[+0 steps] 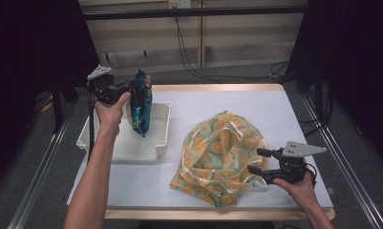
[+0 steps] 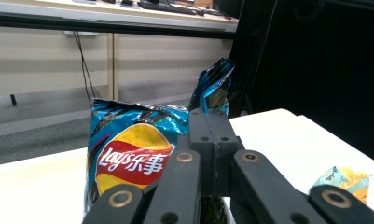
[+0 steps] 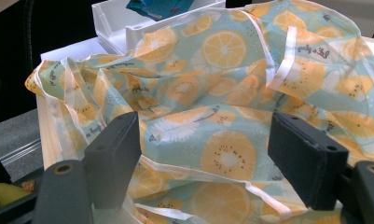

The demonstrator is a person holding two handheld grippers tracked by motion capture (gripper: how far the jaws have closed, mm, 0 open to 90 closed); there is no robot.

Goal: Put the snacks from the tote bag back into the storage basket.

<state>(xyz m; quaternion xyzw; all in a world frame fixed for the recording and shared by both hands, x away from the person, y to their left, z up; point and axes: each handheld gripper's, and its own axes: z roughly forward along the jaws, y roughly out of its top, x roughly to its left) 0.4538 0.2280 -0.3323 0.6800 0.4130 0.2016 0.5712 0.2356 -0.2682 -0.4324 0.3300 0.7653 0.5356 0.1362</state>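
**Currently: chips bag pinched over the tray, right jaws wide at the fruit-print bag**

Left gripper [image 1: 132, 93], upper left of the high view: jaws clamped together on the top edge of a blue Lay's chips bag [image 1: 142, 102]. The bag hangs upright from that pinch, its lower end over the white plastic tray [image 1: 161, 136]; whether it touches the tray floor cannot be told. In the left gripper view the jaws meet at frame centre with the crinkled foil top [image 2: 212, 86] sticking up behind them and the red-and-yellow logo at lower left.

Right gripper [image 1: 260, 161], lower right of the high view: jaws spread wide, nothing between the pads. It sits at the right edge of the orange-slice print fabric bag [image 1: 218, 155], which lies slumped on the white tabletop [image 1: 275, 112], just right of the tray. In the right gripper view the fabric [image 3: 208, 102] spans the gap between both fingers [image 3: 114, 154]; the tray corner shows at top left.
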